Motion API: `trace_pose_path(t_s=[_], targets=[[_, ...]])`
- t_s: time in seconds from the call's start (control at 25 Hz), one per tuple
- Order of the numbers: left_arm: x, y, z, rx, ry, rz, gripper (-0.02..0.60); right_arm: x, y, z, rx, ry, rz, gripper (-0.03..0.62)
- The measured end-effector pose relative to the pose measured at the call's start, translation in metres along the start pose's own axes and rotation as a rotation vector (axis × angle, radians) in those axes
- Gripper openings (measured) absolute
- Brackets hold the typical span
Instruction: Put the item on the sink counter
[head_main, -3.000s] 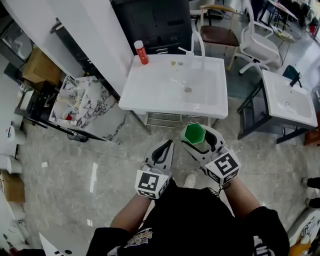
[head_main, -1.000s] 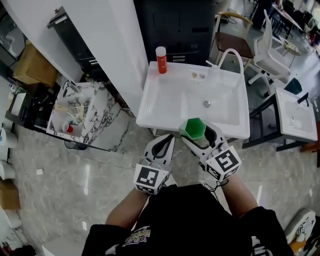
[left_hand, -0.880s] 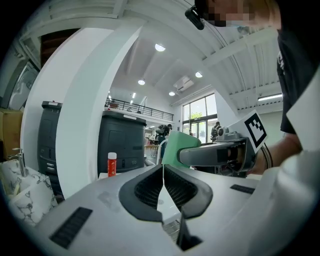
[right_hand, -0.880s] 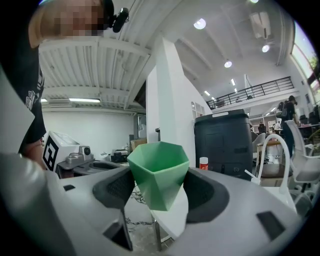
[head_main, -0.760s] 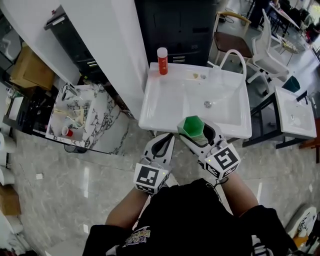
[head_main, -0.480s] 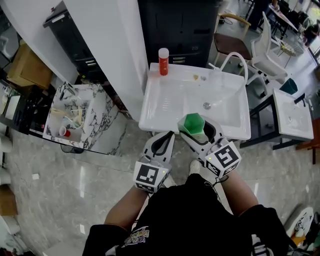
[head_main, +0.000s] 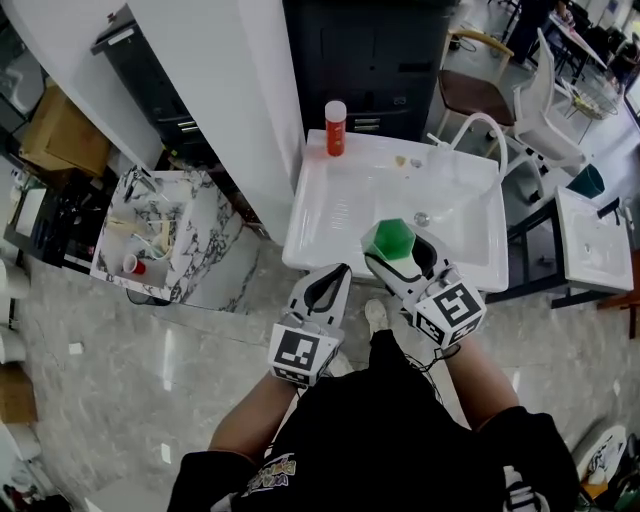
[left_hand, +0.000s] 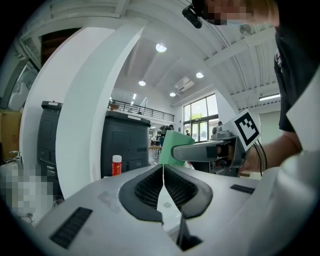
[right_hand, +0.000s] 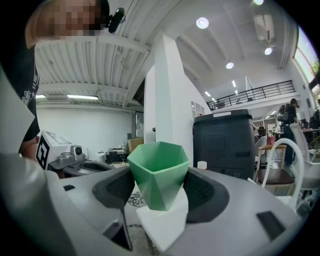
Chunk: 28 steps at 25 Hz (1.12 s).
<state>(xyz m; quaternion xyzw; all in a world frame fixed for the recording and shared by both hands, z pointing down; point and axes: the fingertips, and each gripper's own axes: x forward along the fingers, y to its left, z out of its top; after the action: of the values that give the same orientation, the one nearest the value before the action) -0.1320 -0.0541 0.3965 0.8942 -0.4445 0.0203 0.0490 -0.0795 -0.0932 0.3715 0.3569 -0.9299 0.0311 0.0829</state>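
The right hand-held gripper (right_hand: 160, 181) is clamping an upright green faceted plastic cup (head_main: 389, 238) between its wide-set pads. In the head view, the cup is hanging over the front part of the white ceramic sink (head_main: 330, 215). The left hand-held gripper (left_hand: 163, 175) is hovering beside it, with its jaws pressed together and empty. An orange bottle with a white cap (head_main: 336, 128) is standing at the sink's back left corner.
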Motion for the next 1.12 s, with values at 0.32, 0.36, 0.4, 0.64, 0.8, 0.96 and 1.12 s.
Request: trace_pose_path(t_s=[0.32, 0.36, 0.4, 0.64, 0.8, 0.96, 1.12], targets=[[0.042, 0.01, -0.004, -0.008, 0.029, 0.037, 0.02, 0.021, -0.048, -0.006, 0.012, 0.006, 0.031, 0.354], [0.049, 0.012, -0.005, -0.012, 0.034, 0.042, 0.02, 0.024, -0.055, -0.007, 0.014, 0.009, 0.035, 0.354], [0.056, 0.013, -0.006, -0.016, 0.038, 0.047, 0.02, 0.027, -0.063, -0.007, 0.014, 0.012, 0.04, 0.354], [0.096, 0.019, -0.009, -0.03, 0.055, 0.07, 0.02, 0.048, -0.109, -0.013, 0.013, 0.023, 0.061, 0.354], [0.121, 0.023, -0.017, -0.041, 0.073, 0.082, 0.02, 0.064, -0.139, -0.019, 0.015, 0.03, 0.069, 0.354], [0.144, 0.026, -0.023, -0.048, 0.09, 0.086, 0.02, 0.086, -0.168, -0.031, 0.01, 0.047, 0.075, 0.354], [0.167, 0.03, -0.021, -0.062, 0.093, 0.095, 0.02, 0.108, -0.195, -0.046, 0.003, 0.067, 0.072, 0.354]])
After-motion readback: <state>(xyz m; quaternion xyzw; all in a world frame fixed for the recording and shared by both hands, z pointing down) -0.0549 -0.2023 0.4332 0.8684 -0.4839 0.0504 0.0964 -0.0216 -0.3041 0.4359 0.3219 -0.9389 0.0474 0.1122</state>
